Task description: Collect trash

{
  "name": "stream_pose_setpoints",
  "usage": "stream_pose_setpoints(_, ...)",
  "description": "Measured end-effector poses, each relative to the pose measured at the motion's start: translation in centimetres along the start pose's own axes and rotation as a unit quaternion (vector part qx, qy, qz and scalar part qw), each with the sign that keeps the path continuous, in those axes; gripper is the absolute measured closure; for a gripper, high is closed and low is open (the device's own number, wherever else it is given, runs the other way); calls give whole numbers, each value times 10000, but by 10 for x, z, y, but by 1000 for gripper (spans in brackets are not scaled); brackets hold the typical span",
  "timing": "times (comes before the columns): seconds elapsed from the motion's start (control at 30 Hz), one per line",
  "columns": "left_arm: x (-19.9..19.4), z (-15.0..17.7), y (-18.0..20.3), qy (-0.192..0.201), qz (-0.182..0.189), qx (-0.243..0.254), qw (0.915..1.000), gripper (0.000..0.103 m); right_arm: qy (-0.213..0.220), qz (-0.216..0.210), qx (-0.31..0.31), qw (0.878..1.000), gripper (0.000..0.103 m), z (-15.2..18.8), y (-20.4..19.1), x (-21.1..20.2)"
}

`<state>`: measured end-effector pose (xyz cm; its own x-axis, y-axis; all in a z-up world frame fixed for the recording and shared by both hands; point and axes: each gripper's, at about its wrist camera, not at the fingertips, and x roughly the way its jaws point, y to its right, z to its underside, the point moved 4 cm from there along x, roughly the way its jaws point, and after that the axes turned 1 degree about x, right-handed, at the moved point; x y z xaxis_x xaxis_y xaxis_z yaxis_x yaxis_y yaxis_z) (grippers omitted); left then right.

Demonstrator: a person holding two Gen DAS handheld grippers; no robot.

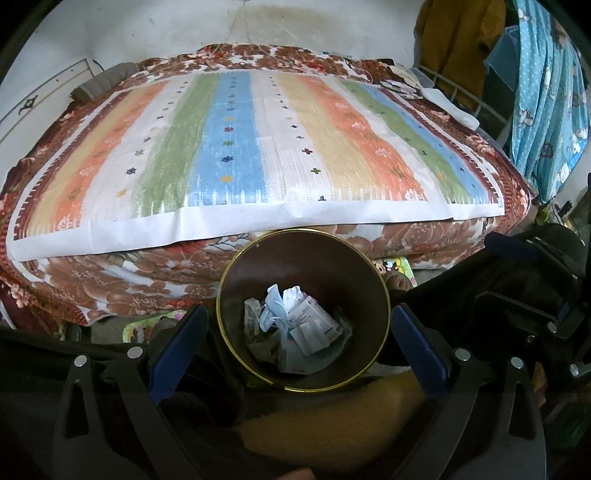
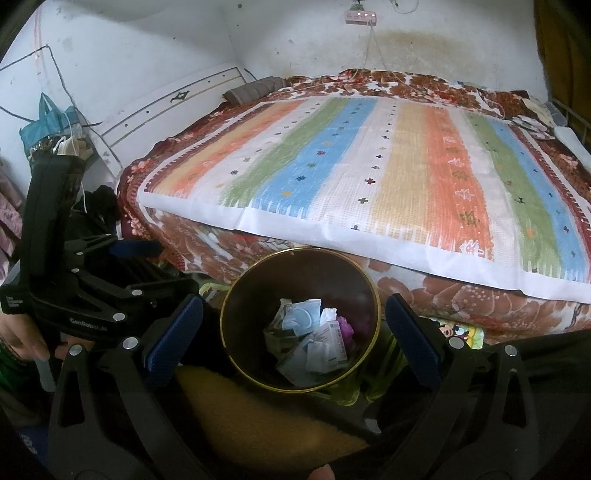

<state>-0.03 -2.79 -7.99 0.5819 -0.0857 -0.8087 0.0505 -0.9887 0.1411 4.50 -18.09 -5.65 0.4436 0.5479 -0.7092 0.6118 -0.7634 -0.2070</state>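
A bed (image 2: 406,306) in brown floral bedding fills the room, its top covered by a striped mat (image 2: 369,166) of orange, green, blue and white. Behind the bed's head hangs a pink power strip (image 2: 361,15); at its far left corner lies a grey pillow (image 2: 255,90); blue patterned cloth (image 1: 550,92) hangs right of it.

A waste bin (image 1: 303,310) is standing on the floor directly before the bed (image 1: 110,291), its rim at the mattress edge, with crumpled trash (image 1: 295,325) lying in its bottom. A striped mat (image 1: 240,147) is lying on the bed, behind the bin at 12 o'clock. The left gripper (image 1: 299,332) is hanging over the bin, jaws spread to 9 and 3 o'clock. The right gripper (image 2: 295,325) is hovering likewise, beside the left one. A cushion (image 2: 255,90) is resting at the bed's far end, at 11 o'clock.
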Motion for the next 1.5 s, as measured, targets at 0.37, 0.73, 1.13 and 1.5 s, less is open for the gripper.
stream_pose_setpoints(0.37, 2, -1, -1, -23, 17, -19, 10000, 6, -5, -13, 11, 10000, 9, -1, 1, 1)
stream_pose_setpoints(0.73, 2, 0, -1, -28, 22, -22, 10000, 6, -11, -33, 35, 10000, 9, -1, -1, 2)
stream_pose_setpoints(1.13, 3, 0, -1, -42, 35, -32, 10000, 6, -30, -46, 48, 10000, 9, -2, 3, 4)
stream_pose_setpoints(1.5, 3, 5, 0, -89, 96, -72, 9999, 6, -78, -164, 172, 9997, 9, 5, -13, 5)
